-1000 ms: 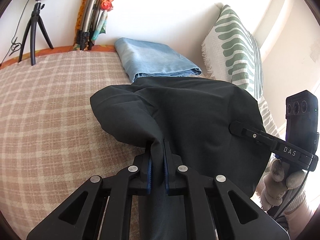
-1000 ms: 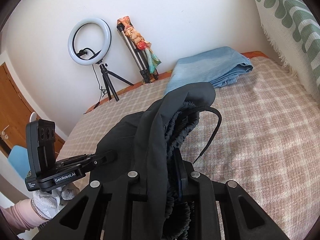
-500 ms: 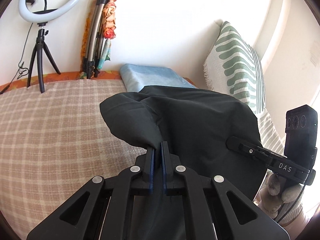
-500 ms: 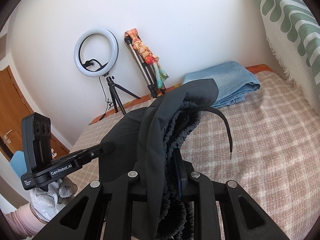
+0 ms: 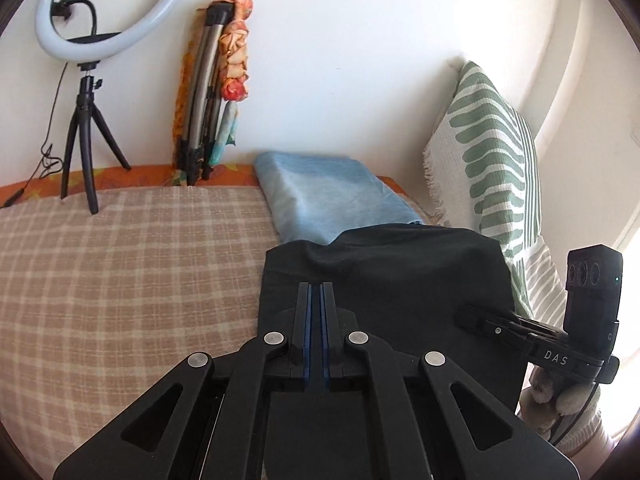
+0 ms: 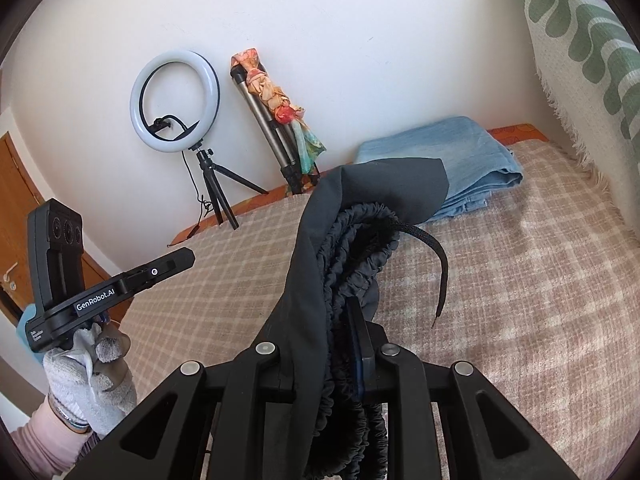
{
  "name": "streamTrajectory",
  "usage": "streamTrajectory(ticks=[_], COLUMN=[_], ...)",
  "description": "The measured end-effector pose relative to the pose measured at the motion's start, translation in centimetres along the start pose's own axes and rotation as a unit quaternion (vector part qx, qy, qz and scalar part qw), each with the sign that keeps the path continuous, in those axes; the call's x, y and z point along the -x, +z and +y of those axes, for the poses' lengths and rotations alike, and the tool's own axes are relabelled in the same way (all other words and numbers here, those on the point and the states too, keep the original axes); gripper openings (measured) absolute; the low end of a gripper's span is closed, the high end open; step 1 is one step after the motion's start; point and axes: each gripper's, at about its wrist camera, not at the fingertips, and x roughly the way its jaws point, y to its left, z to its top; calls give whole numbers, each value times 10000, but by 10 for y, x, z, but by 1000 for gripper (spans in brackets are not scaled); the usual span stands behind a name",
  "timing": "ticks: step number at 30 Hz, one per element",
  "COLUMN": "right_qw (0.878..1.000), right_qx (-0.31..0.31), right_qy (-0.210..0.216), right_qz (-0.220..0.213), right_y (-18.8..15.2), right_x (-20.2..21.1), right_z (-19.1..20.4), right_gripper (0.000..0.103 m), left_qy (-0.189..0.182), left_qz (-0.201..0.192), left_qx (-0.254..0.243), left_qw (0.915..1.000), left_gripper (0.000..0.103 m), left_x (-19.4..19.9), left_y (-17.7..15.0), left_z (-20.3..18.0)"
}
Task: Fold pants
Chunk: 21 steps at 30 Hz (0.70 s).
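R hand-held gripper [image 6: 352, 320] is clamped on the black pants [image 6: 340, 248] at the gathered elastic waistband, holding the cloth up above the bed [image 6: 520, 280]. Fabric drapes over the top of its fingers & hangs down between the linkage arms. The drawstring [image 6: 438, 264] curls out from the waistband & dangles free over the bed on the side twd the green-patterned pillow [image 6: 592, 40]

L hand-held gripper [image 5: 316, 292]: blue-padded fingers together w/ only a thin slit btwn them; the slit looks bare in the L wrist view, & the pants [image 5: 400, 280] spread as a dark sheet behind & beneath it. In the R wrist view it sits apart from the pants, held in a grey-gloved hand [image 6: 92, 376] w/ no cloth on it

Pants sit over the bed's near part, just in front of the folded light-blue cloth [image 5: 328, 196], which lies at the bed's far edge by the wall. Ring light on tripod [image 5: 96, 20] & a folded stand wrapped in orange floral cloth [image 5: 216, 80] stand at the bed's far edge too, stand btwn ring light & blue cloth
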Motion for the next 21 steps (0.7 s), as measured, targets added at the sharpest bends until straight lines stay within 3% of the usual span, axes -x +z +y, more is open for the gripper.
streamTrajectory(ticks=[2, 4, 9, 15, 21], right_qw=[9998, 9991, 9962, 9946, 9944], right_qx=[-173, -415, -849, -1010, -1016], right_qy=[10, 36, -3, -69, -80], right_qz=[64, 117, 173, 218, 288], right_y=[-4, -9, -19, -25, -26], right_x=[-1, -4, -11, -18, -23], right_z=[-15, -30, -59, -75, -82], right_gripper=[17, 17, 17, 17, 17], left_qy=[-114, -301, -581, -682, -1093], left_qz=[314, 677, 1170, 1607, 1631], left_qx=[475, 789, 1115, 1174, 1089], left_qw=[9983, 9941, 9851, 9776, 9745], left_gripper=[9, 25, 41, 41, 41], left_x=[-10, -27, -67, -110, -120], left_y=[-6, -12, -27, -41, -43], left_z=[30, 51, 65, 59, 45])
